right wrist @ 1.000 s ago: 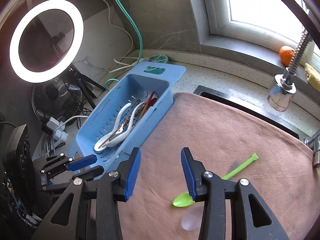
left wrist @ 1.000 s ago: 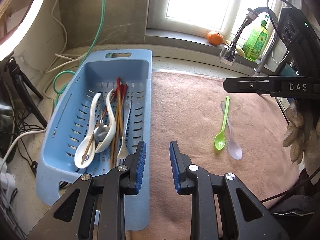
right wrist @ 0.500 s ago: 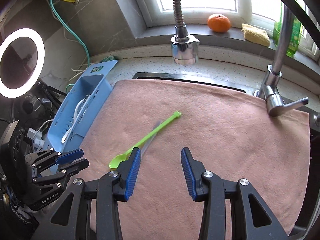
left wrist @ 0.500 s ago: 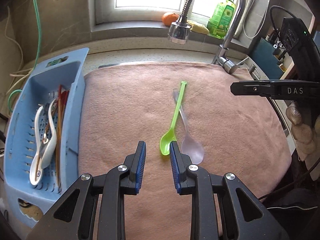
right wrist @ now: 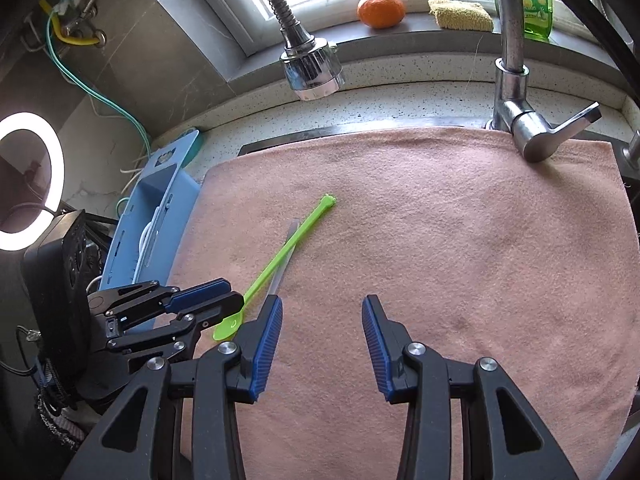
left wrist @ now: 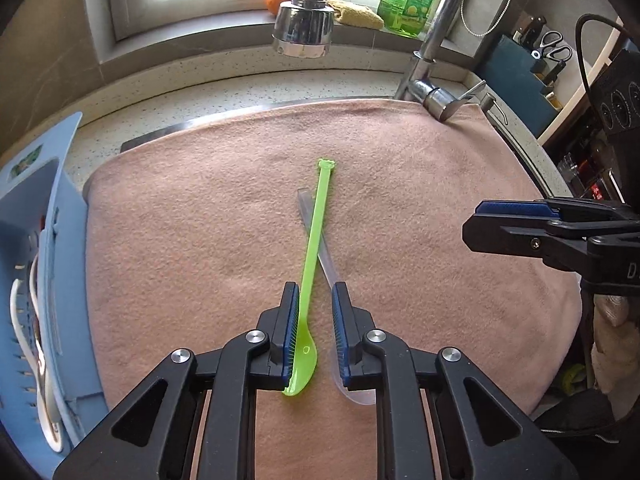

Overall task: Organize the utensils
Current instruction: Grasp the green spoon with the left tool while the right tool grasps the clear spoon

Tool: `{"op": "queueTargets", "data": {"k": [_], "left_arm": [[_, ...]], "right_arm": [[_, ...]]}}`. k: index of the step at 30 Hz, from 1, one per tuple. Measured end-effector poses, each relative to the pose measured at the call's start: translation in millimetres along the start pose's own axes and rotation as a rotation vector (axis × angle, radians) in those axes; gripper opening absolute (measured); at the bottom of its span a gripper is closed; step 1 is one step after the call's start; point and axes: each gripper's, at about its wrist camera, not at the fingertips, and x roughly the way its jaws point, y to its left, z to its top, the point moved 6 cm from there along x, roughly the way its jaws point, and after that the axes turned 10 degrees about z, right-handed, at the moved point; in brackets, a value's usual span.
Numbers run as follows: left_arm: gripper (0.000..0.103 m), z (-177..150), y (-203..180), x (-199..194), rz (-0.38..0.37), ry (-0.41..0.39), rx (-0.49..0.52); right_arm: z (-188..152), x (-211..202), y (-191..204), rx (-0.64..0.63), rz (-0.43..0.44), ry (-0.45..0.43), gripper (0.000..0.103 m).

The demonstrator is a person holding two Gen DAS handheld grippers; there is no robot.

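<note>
A green plastic spoon lies on the pink towel, crossed over a clear plastic spoon. My left gripper is open, low over the towel, with the green spoon's lower handle and bowl between its jaws, not clamped. In the right wrist view the green spoon and clear spoon lie left of centre, with the left gripper at the green spoon's bowl. My right gripper is open and empty over bare towel. It also shows in the left wrist view.
A blue slotted drainer basket with white spoons stands at the towel's left edge, also seen in the right wrist view. A tap head hangs above the far towel; tap base, orange, sponge and soap bottle stand behind.
My left gripper swung from the basket to the towel and came down around the green spoon. My right gripper turned right and now faces the towel's middle.
</note>
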Motion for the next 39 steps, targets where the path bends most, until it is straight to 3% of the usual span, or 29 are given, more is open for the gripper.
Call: {"op": "queueTargets", "data": {"k": [7,10,17,30,33,39], "left_arm": [[0.015,0.8,-2.1,14.5,0.032,0.043,0.041],[0.009,1.8,-2.4,21.9,0.041,0.060,0.048],[0.005,-3.9,14.6,27.2,0.052,0.059,-0.061],[0.006,-26.6,28.6,13.6,0.088,0.050,-0.106],[0.011,-26.7,32.4,17.8,0.064,0.062,-0.144],[0.007,-27.1,34.2,17.9,0.079,0.041,-0.166]], "right_arm": [[-2.5,7.3,-2.0,0.026,-0.004,0.004,0.033],[-1.4,9.8,-2.5,0.030,-0.005,0.007,0.031],[-0.9,28.0,-3.1,0.060,0.007,0.038,0.027],[5.0,89.4,11.7,0.095,0.029,0.156,0.018],[3.1,95.5,15.5,0.098,0.032,0.163,0.018],[5.4,97.3,27.6,0.110,0.068,0.187,0.018]]}}
